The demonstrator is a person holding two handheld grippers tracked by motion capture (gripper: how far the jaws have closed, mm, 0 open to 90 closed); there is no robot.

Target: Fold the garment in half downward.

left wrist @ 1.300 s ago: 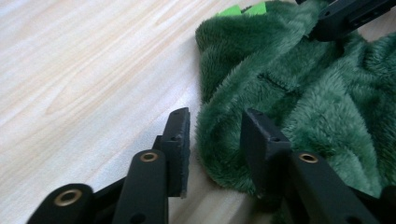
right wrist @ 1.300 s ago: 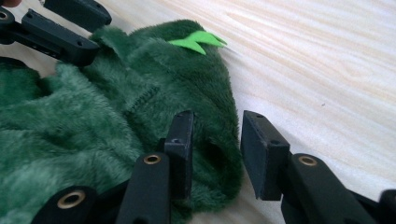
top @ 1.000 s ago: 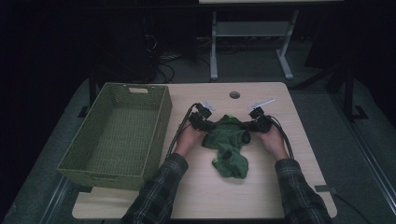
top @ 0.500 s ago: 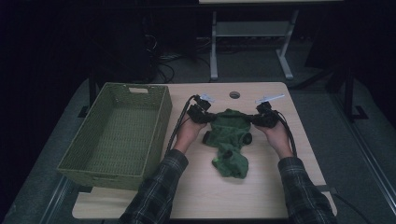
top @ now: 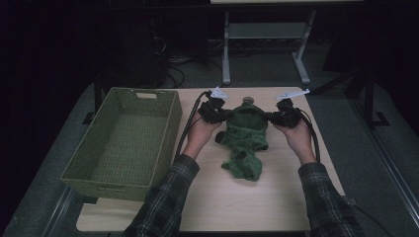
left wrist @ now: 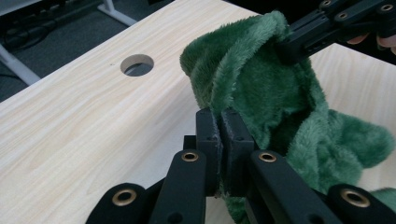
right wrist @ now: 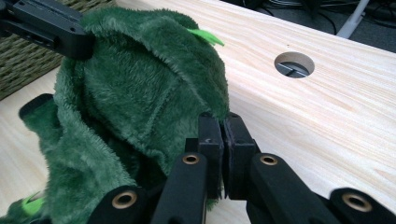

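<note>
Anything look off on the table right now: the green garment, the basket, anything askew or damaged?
Nothing stands out. The green fleece garment hangs crumpled between the left gripper and right gripper, each shut on an edge. The basket sits square and undamaged.

Both hand-held grippers have lifted the green fleece garment (top: 245, 133) higher.

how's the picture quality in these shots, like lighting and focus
High view: dim, room behind nearly black, table and basket lit but soft. Left gripper view: bright, green cloth sharp, nearest parts of the jaws blurred. Right gripper view: bright too, cloth fibres crisp, far table edge soft.
</note>
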